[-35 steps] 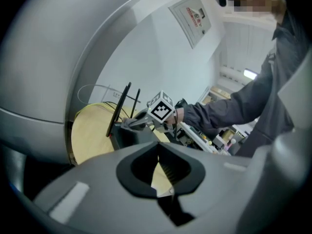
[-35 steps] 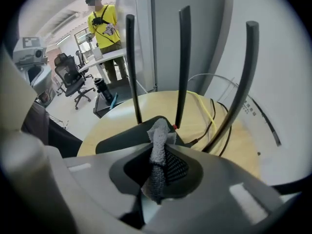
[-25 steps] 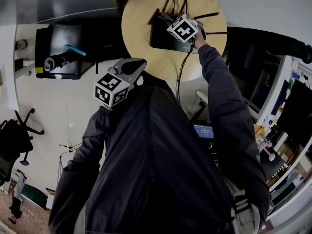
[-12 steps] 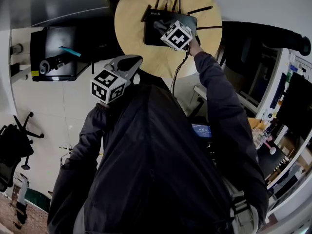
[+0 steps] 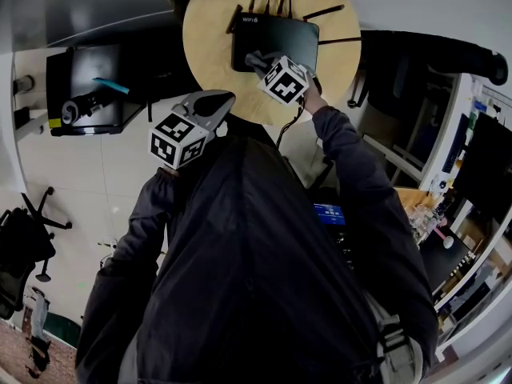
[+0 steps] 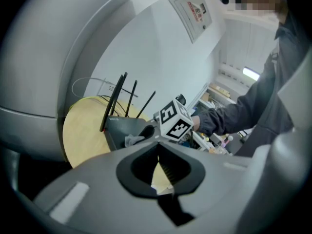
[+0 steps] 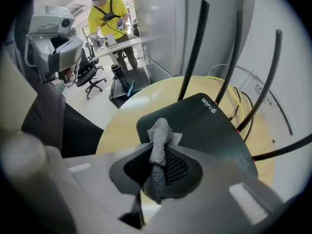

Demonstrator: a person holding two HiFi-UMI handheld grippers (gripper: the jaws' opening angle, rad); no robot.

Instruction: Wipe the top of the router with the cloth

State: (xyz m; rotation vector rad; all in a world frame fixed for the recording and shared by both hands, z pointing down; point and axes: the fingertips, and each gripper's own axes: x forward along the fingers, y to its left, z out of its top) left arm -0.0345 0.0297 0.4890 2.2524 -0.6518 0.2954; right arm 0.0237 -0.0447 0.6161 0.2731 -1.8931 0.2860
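Observation:
A black router (image 5: 276, 32) with several upright antennas lies on a round wooden table (image 5: 210, 46). My right gripper (image 5: 254, 58) is at the router's near edge, shut on a grey cloth (image 7: 158, 139). The cloth's bunched end sticks out past the fingertips and rests on the router's top (image 7: 204, 126) near its front corner. My left gripper (image 5: 213, 106) is held back from the table near the person's chest. It is shut with nothing in it. From the left gripper view the router (image 6: 126, 126), the cloth (image 6: 132, 140) and the right gripper's marker cube show beyond the left gripper (image 6: 157, 146).
Yellow and black cables (image 7: 242, 97) run off the router's back over the table. A black cart (image 5: 88, 82) stands left of the table. A person in a yellow shirt (image 7: 108, 21) and office chairs (image 7: 90, 74) are farther off. Cluttered desks (image 5: 448, 238) fill the right.
My right gripper has drawn the cloth across the router's top toward its near edge, uncovering more of the top. The left gripper has barely moved.

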